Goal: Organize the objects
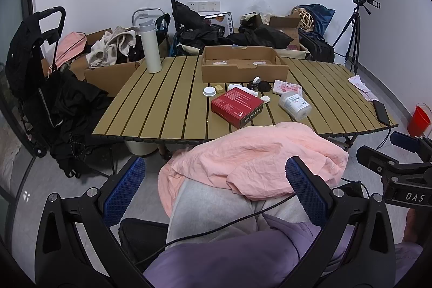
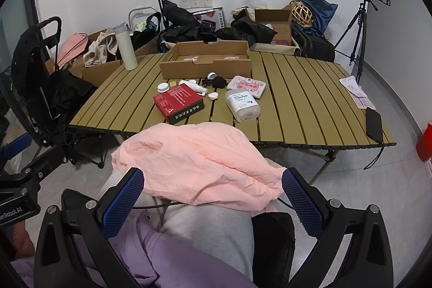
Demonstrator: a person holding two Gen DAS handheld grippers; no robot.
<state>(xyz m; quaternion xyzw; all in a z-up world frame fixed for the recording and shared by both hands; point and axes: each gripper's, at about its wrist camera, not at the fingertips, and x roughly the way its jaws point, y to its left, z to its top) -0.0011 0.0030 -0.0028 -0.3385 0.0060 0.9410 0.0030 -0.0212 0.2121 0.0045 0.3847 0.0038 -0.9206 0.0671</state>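
Observation:
A slatted olive table holds an open cardboard box, a red box, a clear plastic jar lying on its side, a pink pouch, small white lids and bottles and a black clump. My left gripper and right gripper are open and empty, held low over the person's lap, where a pink cloth lies.
A white flask stands at the table's back left. A black phone and pink papers lie at the right edge. Bags, boxes and a tripod line the wall.

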